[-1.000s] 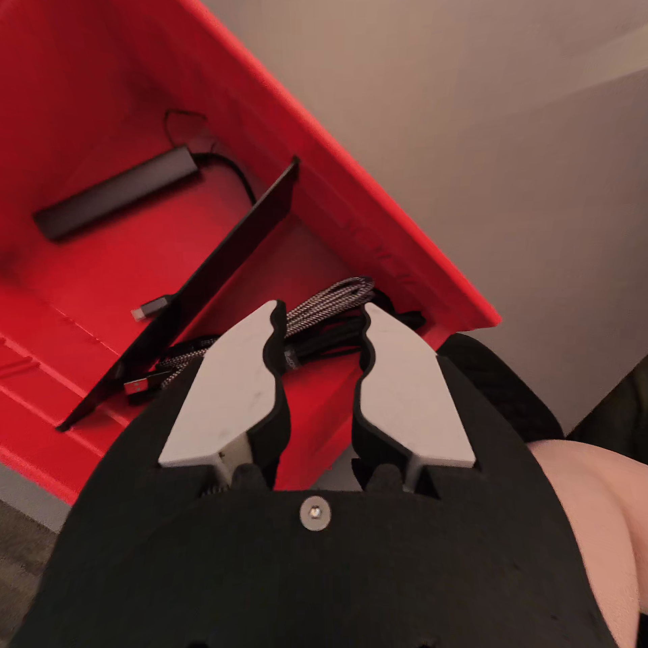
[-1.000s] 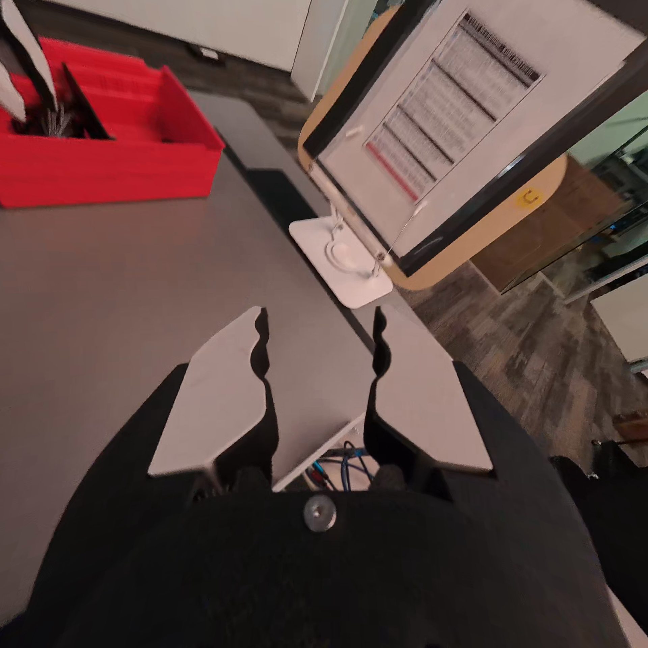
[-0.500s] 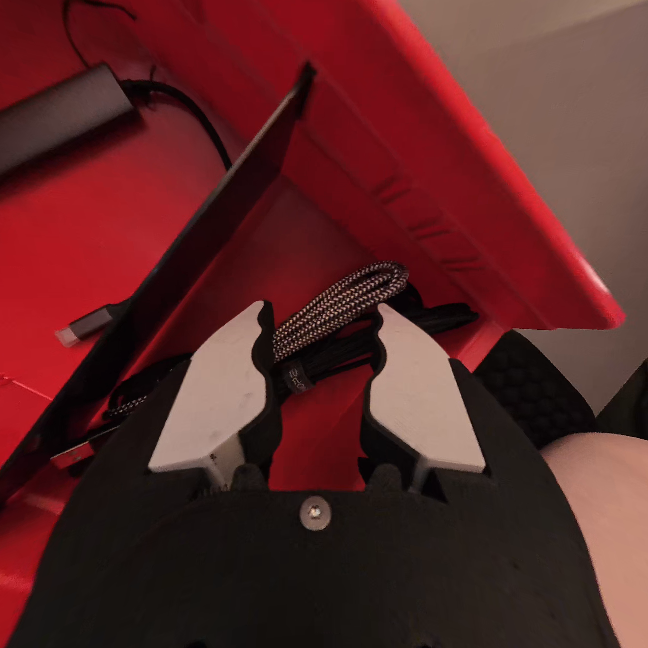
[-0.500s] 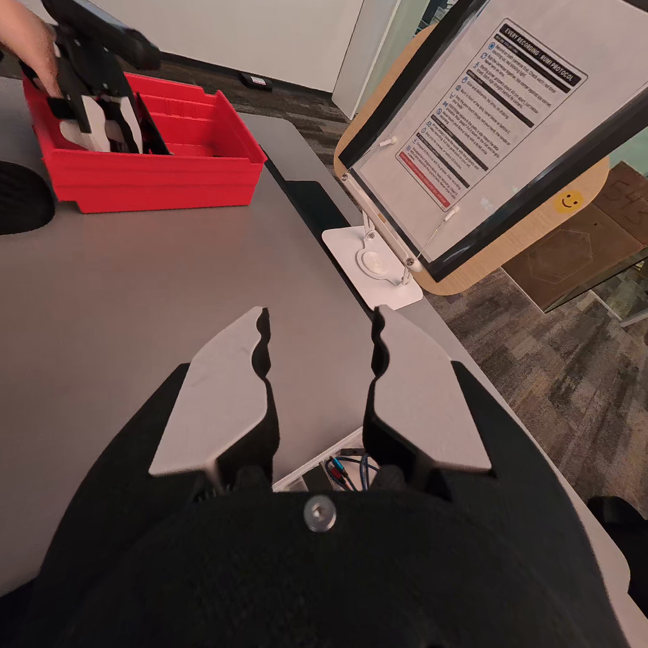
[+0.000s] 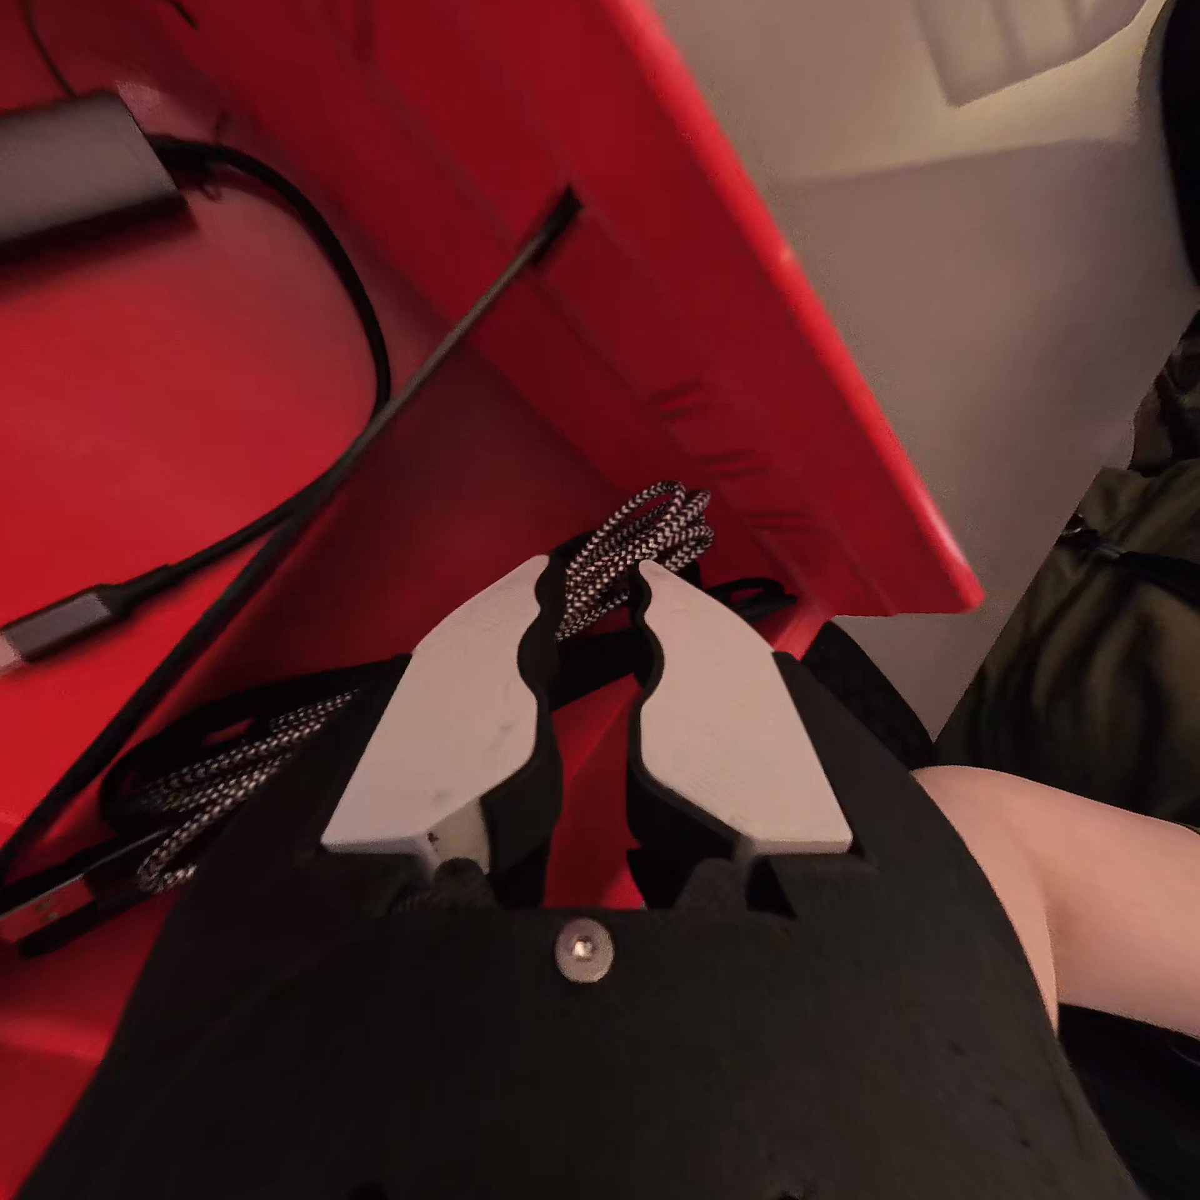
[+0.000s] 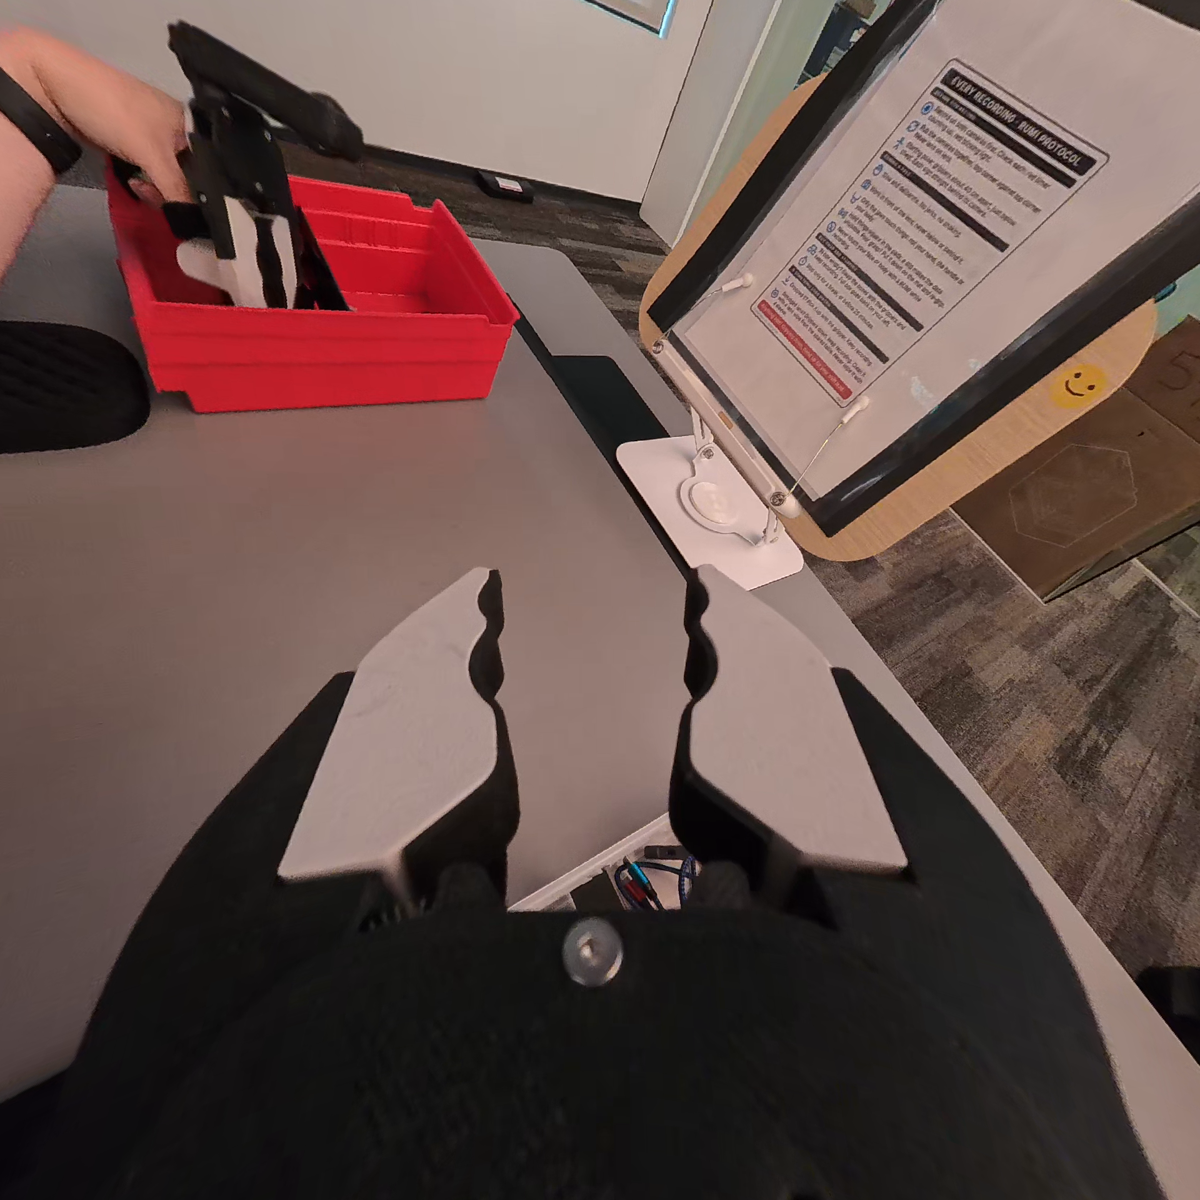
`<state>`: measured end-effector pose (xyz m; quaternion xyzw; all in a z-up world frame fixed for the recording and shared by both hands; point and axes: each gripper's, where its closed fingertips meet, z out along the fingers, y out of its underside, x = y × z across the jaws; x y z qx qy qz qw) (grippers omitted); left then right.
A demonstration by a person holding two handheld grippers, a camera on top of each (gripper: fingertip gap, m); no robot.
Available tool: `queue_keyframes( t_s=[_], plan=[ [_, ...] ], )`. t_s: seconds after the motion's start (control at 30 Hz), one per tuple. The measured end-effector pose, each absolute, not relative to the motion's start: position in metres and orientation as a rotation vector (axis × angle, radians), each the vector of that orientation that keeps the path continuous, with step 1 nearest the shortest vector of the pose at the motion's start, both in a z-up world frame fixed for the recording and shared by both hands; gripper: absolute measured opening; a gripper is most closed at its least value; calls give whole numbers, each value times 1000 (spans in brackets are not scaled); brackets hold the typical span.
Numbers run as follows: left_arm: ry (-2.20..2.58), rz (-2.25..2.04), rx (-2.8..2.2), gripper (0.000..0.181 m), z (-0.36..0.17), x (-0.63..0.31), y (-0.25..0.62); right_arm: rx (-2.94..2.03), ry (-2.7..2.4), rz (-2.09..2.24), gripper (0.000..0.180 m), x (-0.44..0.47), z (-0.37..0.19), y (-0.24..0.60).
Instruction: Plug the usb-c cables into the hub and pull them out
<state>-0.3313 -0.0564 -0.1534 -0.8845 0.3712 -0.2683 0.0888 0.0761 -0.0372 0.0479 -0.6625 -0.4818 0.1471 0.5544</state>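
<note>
A red bin (image 5: 747,325) with a black divider (image 5: 402,402) holds a grey hub (image 5: 71,162) in the far compartment. The hub's black lead ends in a grey plug (image 5: 52,626). In the near compartment lies a bundle of black-and-white braided and black cables (image 5: 649,519), with a metal plug (image 5: 45,909) at the lower left. My left gripper (image 5: 594,571) is inside the bin, its fingers closed in on the bundle. It also shows in the right wrist view (image 6: 253,260). My right gripper (image 6: 594,578) is open and empty over the grey table (image 6: 260,552), far from the bin (image 6: 325,363).
A framed sheet on a white stand (image 6: 708,513) is at the table's right edge. A black mesh object (image 6: 58,389) lies left of the bin. A person's hand (image 6: 97,117) holds the left gripper. Loose wires (image 6: 649,883) show below the table's near edge. One gripper's finger ends stand about 45 cm off the other's. The grey plug (image 5: 52,626) is closer to my left gripper, around 12 cm from its tips; the right tips are 55 cm off.
My left gripper has pushed deeper into the near compartment and its fingers have narrowed onto the cable bundle. The right gripper has stayed open; its view has shifted a little.
</note>
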Motion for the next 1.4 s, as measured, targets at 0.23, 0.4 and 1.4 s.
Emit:
queue_keyframes(
  t_s=[0.23,0.4,1.4],
  plan=[
    [992,-507,-2336,8,-77,-338,-35,-1554,-1127,348,54,79,50,-37],
    [983,-496,-2037,3,1,-307,-47,-1554,-1125,347,54,80,50,-36],
    [1429,-1055,-1835,33,-53,-23,-69,-1580,-1185,314,54,80,36,-35]
  ],
)
